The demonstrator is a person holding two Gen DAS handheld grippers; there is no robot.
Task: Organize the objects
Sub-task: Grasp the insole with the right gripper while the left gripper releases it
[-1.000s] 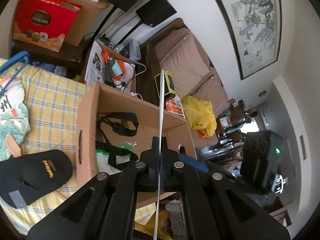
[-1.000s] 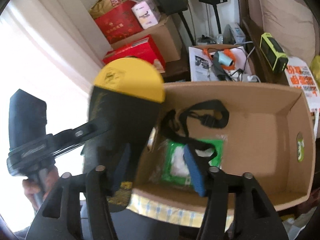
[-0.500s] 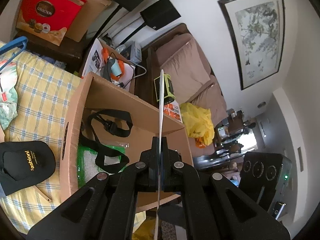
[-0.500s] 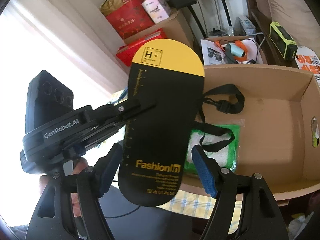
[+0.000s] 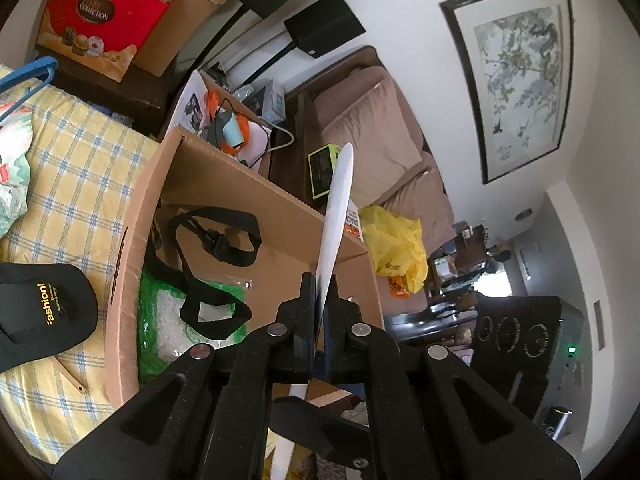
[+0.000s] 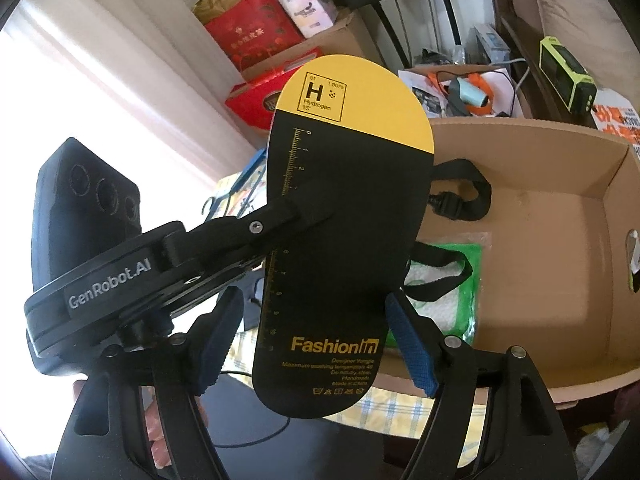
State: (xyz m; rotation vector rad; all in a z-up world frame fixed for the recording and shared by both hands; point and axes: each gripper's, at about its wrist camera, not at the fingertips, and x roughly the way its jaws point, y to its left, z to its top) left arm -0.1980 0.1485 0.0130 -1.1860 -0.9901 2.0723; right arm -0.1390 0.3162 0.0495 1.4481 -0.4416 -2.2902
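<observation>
Above the box (image 6: 520,208), the left gripper (image 6: 304,216) pinches the card (image 6: 344,240) on edge, while the right gripper (image 6: 316,344) spreads around it untouching; a thin hold could let it slip outside.

The flat black-and-yellow card tag (image 6: 344,236) looks like stiff matt paperboard, its printing crisp, its reverse plain white. The left tool (image 6: 280,216) pinching it is matt black plastic with small bright metal screw heads; the right tool (image 6: 316,344) is the same grainy black plastic — its pads (image 6: 412,344) a ribbed blue rubber. The open brown box (image 5: 276,204) is raw corrugated cardboard, dull and fibrous. Inside lie a woven black webbing strap (image 5: 218,236) and a crinkled, glossy green plastic packet (image 5: 160,320). Under it, the yellow-and-blue checked cloth (image 5: 76,184) looks soft and matt.
</observation>
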